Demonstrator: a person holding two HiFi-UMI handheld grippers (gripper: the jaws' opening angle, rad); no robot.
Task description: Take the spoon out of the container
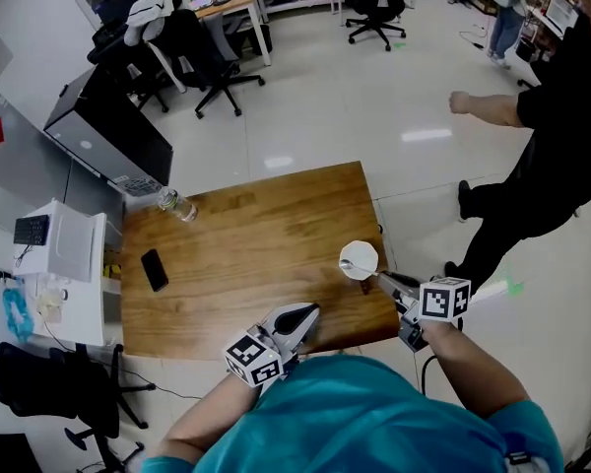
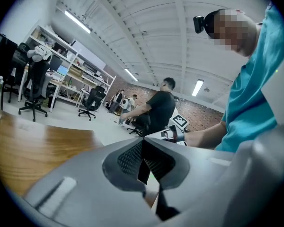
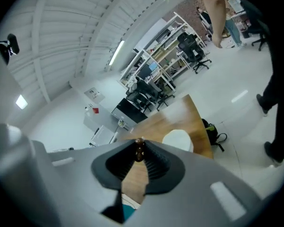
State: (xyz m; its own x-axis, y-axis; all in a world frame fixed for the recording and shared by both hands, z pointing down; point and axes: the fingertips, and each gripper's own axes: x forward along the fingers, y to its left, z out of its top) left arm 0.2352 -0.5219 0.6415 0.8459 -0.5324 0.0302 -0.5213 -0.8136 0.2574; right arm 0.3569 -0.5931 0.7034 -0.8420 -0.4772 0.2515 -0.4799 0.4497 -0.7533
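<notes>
- The container is a white cup that stands at the right edge of the tabletop, toward the near corner. That puts it within easy reach of the right hand.
- The spoon has its bowl over the container's mouth, and its handle slants back toward the near right corner. From above I cannot tell whether the bowl has cleared the rim.
- The right gripper comes in from beyond the right edge and takes the spoon by the end of the handle. Its fingers stand narrow, pinched on that small brown end at their very tips. A grip that far back keeps the gripper itself outside the cup.
- In the right gripper view the container lies just past the fingertips and a little to one side, on the wood. This suggests the gripper sits above the cup rather than in it.
- The left gripper hangs over the near edge of the tabletop, well apart from the container. Its fingers are pressed together with nothing between them. It looks parked out of the way, since the cup is not being steadied.
- With no hold on the cup, a spoon that drags on the rim could tip it off the right edge.
- A bottle at the far left corner and a phone near the left edge play no part.
</notes>
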